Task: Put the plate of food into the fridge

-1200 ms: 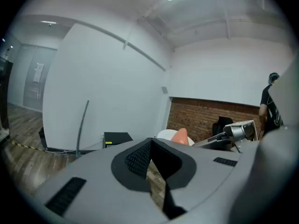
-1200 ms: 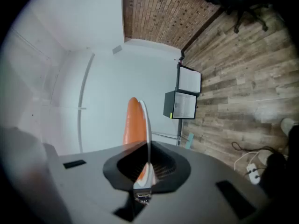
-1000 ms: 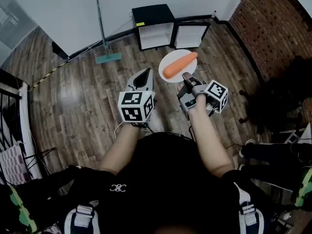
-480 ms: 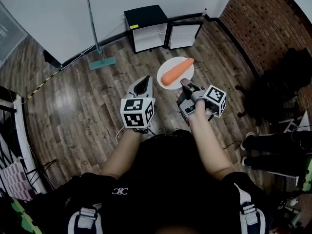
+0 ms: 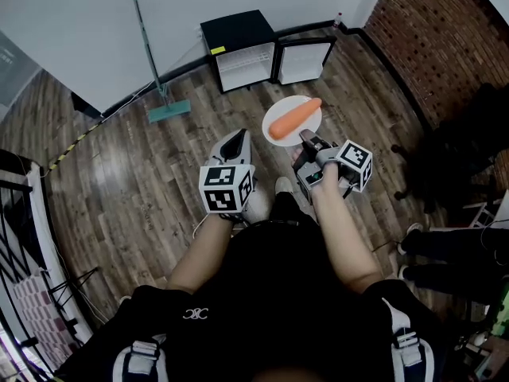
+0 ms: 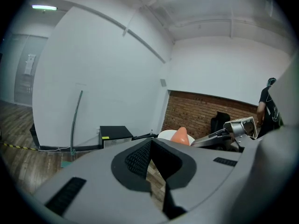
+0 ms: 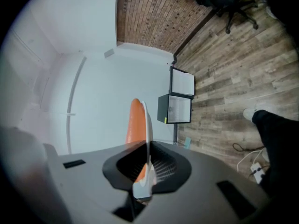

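Note:
A white plate (image 5: 280,110) with a long orange carrot (image 5: 293,118) on it hangs level above the wooden floor. My right gripper (image 5: 305,138) is shut on its near rim. In the right gripper view the plate (image 7: 146,125) stands edge-on between the pads, and the carrot (image 7: 136,122) lies against its left side. My left gripper (image 5: 234,145) hovers to the left of the plate, its jaws shut (image 6: 150,143) with nothing in them. The small black fridge (image 5: 237,50) stands against the white wall ahead, its door (image 5: 304,60) swung open to the right.
A mop (image 5: 151,62) with a green head (image 5: 169,111) leans on the wall left of the fridge. A brick wall (image 5: 445,30) runs along the right, with a black office chair (image 5: 461,142) before it. Yellow-black tape (image 5: 75,146) crosses the floor at the left.
The plate stays gripped in my right gripper. The fridge has slid a little to the left in the head view, and my shoes now show under the grippers.

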Available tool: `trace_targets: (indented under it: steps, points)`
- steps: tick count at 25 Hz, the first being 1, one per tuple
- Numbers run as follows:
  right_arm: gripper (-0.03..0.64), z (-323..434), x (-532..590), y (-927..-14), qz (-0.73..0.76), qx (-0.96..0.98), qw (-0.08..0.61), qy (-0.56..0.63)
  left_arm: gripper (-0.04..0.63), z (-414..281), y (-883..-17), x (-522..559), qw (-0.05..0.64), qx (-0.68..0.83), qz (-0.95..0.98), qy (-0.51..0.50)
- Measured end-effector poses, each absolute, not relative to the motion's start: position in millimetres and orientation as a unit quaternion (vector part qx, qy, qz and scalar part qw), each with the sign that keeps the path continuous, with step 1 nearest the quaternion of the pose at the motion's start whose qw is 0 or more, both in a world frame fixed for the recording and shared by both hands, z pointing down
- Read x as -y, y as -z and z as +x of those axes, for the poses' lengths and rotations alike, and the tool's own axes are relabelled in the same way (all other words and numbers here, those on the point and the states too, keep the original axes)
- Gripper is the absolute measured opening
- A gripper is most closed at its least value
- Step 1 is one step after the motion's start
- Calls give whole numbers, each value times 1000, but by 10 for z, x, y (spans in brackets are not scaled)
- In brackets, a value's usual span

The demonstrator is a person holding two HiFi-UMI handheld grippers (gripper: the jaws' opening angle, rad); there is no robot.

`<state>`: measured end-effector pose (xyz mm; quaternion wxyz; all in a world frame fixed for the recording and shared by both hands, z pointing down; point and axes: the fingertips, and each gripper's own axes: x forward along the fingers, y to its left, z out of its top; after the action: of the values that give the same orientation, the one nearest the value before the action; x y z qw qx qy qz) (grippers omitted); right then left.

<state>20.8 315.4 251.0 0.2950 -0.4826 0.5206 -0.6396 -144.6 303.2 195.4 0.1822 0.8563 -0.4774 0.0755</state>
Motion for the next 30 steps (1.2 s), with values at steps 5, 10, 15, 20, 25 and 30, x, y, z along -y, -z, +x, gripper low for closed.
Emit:
trace_targets:
  steps: [5,10,15,20,25,30]
  points:
    - [34,582,-2412,-2497,-476,-531,296,635,-2,-1120,-1869,-2353,167,488,853,-83]
    - [34,1080,-1641,-2393,-465,-541,286,640,-2,-632,-1767,-1661,173,503,841,-95]
    - [32,1467,-1020,-2448,-453,-538,272,657,-2,-266,-1763,-1135,180,519,828,-113]
    - [32,1510,-942,-2687,-443,-546,265,659,-2,-271,-1989,-1164,183,539,813,-121]
    - [34,1555,-835,-2837,-433,-545,258,670,-2,-195,-2101,-1115,189,546,806,-128]
    - [34,1562,-766,-2913,-428,-548,250,674,-2,-106,-2189,-980,195,544,806,-127]
